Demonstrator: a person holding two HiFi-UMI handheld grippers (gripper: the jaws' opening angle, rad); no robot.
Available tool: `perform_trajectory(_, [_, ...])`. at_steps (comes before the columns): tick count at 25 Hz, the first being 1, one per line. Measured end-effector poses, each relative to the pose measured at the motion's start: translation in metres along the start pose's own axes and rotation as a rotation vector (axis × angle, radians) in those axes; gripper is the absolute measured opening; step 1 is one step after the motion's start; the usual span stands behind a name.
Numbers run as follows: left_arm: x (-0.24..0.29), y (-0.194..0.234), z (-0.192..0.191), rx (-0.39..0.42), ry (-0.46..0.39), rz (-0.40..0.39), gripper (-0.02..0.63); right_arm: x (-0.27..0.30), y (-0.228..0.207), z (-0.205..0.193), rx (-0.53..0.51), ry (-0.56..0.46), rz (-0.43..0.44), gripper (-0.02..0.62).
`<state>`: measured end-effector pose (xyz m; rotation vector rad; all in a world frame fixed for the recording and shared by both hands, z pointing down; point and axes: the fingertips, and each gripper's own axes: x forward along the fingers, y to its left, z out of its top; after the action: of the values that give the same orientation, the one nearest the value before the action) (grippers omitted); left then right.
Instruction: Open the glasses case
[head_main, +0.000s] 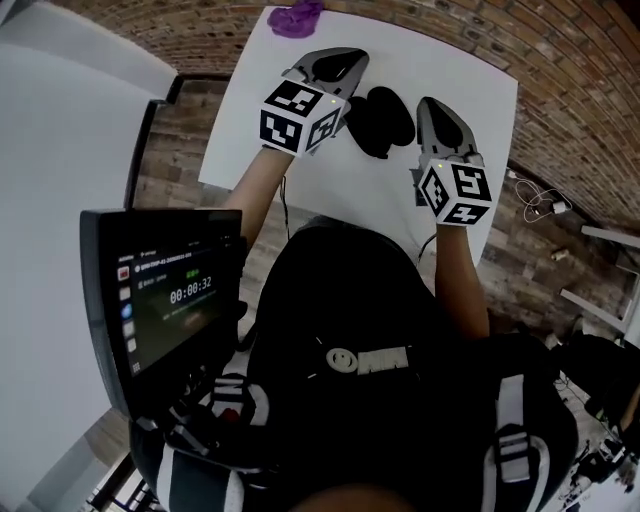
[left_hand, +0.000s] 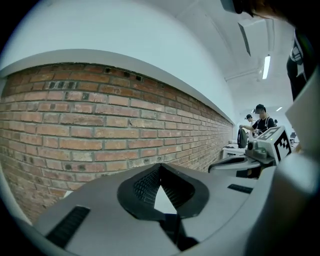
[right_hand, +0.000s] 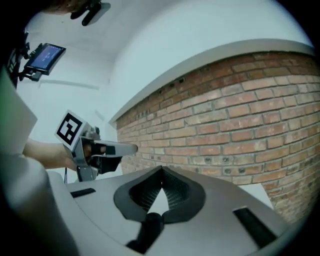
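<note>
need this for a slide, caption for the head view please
Left gripper and right gripper, both shut and empty, flank the black glasses case on the white table.

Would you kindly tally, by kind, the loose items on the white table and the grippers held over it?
Black glasses case: 1
Purple item: 1
Grippers: 2 (left gripper, right gripper)
Total: 4
</note>
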<state>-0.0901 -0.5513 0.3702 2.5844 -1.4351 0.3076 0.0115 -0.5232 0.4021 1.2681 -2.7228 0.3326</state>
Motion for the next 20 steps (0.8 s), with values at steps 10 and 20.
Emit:
perform_trajectory(10, [-0.133,-0.044,0.0,0.018,-0.117,0.041,0.005,-0.088,0.12,0.019,-0.144,-0.11,0.005,0.006])
perform_trajectory(20, [-0.233,-0.133,-0.037,0.024,-0.108,-0.019,0.005,-0.182,0.2,-0.005,-0.13,-0.12,-0.024,0.006])
